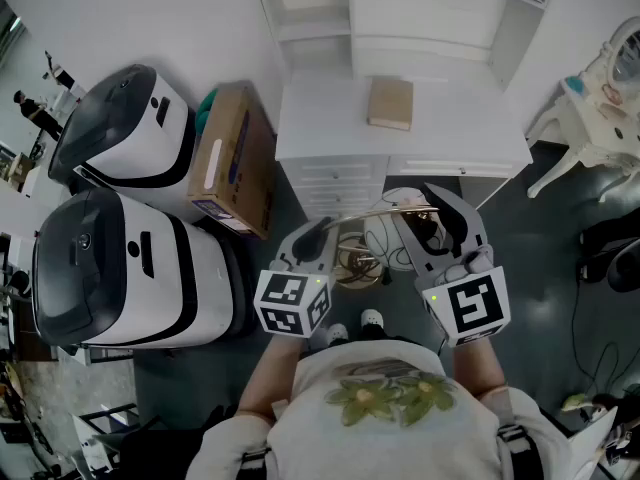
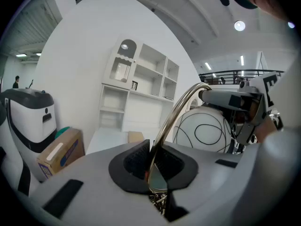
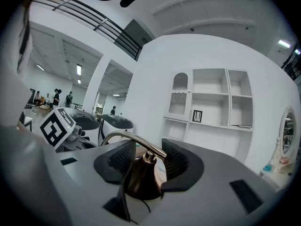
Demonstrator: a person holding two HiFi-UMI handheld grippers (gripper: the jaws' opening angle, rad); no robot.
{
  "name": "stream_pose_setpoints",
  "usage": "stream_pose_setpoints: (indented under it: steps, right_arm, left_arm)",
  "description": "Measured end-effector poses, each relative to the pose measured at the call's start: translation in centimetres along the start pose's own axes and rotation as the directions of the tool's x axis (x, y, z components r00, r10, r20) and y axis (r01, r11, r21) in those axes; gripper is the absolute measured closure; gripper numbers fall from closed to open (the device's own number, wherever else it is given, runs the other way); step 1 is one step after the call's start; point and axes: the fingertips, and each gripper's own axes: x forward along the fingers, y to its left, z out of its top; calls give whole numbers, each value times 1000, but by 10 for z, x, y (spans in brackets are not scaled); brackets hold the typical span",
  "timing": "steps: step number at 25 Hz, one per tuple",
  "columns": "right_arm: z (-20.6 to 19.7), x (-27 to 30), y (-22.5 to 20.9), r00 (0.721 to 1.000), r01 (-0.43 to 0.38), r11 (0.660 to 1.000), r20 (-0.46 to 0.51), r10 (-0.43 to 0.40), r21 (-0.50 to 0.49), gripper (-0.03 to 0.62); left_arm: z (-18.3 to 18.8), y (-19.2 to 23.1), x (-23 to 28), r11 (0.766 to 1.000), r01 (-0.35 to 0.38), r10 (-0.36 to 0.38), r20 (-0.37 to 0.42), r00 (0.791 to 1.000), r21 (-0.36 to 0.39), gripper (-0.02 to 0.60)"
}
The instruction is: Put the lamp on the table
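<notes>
I hold the lamp in front of me, below the white table [image 1: 330, 128]. Its white globe shade [image 1: 398, 230] with black lines [image 2: 207, 131] hangs from a curved gold stem [image 1: 385, 211]. My left gripper [image 1: 318, 236] is shut on that thin stem [image 2: 176, 112], which passes up between its pads [image 2: 153, 161]. The right gripper [image 1: 432, 218] stands wide around the bronze cap [image 3: 141, 178] above the shade, with both pads against it [image 3: 143, 161]. The gold base [image 1: 355, 263] shows low between the grippers.
A tan book [image 1: 390, 103] lies on the table top, with white shelves [image 1: 400, 8] behind it. A cardboard box [image 1: 235, 158] and two white-and-black machines [image 1: 120, 128] stand to the left. A white vanity [image 1: 600, 88] is at the right.
</notes>
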Motion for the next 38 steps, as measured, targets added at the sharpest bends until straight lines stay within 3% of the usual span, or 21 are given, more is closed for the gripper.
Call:
stream_pose_setpoints:
  steps: [11,19,27,38]
  right_arm:
    - [-6,-7,-5,1000,-1,1000,-3,1,14,402]
    - [-14,-6,-28,999,-36,999,-6,36,3,402]
    - [-5,-3,-35,996,-71,997,60,71,0,402]
    - [-12,26,-40,995,-88,996,41,88,7,401]
  left_arm:
    - [-3,-8,3,1000,12,-12,-6,1000,-10,543]
    - [3,-17,18,999,-34,34,5,999,-9,542]
    - [8,-20,24,996,-83,84,38,996,-22,543]
    - [9,1,38,993,-105,106,19,994,-47,543]
